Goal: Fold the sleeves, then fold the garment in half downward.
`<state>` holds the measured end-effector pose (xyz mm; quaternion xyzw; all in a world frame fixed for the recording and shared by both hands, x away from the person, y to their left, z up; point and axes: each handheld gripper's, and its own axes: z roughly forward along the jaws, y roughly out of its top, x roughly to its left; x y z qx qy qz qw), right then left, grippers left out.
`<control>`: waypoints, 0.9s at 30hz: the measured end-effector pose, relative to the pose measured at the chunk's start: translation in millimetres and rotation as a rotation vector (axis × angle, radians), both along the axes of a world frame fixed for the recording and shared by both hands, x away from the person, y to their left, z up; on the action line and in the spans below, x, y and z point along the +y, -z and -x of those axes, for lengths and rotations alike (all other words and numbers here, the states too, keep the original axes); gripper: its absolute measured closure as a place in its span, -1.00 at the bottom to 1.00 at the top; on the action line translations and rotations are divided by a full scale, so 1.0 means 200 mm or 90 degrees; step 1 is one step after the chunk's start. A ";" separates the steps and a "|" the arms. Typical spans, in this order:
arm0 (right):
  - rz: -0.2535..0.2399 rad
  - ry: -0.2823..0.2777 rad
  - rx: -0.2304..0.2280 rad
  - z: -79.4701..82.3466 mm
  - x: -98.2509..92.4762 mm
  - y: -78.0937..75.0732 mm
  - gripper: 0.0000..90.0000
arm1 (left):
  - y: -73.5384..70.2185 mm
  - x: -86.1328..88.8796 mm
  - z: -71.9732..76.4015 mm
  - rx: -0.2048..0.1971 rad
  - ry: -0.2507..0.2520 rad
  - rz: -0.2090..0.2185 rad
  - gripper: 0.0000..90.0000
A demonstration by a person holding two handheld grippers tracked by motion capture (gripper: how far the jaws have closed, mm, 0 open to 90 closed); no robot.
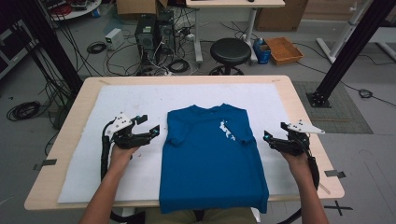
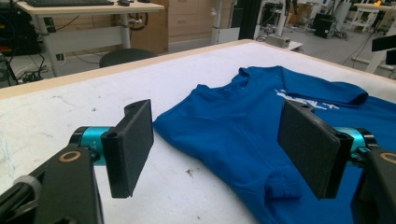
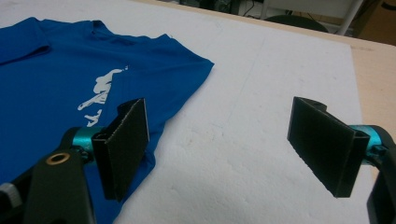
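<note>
1. A blue T-shirt [image 1: 212,156] is spread flat on the white mat [image 1: 84,154] of the table, collar away from the person, hem hanging over the near edge; its long axis runs from near to far.
2. The left gripper [image 1: 149,129] is held just left of the shirt's left sleeve, jaws wide apart with nothing between them.
3. The right gripper [image 1: 267,138] is held just right of the right sleeve, jaws likewise spread and empty.
4. The shirt lies between the two grippers, inward of each; neither is seen touching cloth.
5. A fold is judged likely, each sleeve being nearest its own-side gripper.
</note>
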<state>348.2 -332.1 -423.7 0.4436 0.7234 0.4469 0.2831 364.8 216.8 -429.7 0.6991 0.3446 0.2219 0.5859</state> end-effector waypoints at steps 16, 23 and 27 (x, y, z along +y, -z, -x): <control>0.003 -0.006 0.003 0.00 0.01 0.01 -0.55 | 0.02 0.00 0.01 0.005 -0.027 -0.002 -0.43; 0.000 -0.003 0.005 0.00 0.02 0.01 -0.55 | 0.03 0.01 -0.01 0.015 -0.031 0.005 -0.43; 0.001 -0.002 0.009 -0.01 0.02 0.01 -0.55 | 0.03 0.02 -0.02 0.027 -0.041 0.013 -0.43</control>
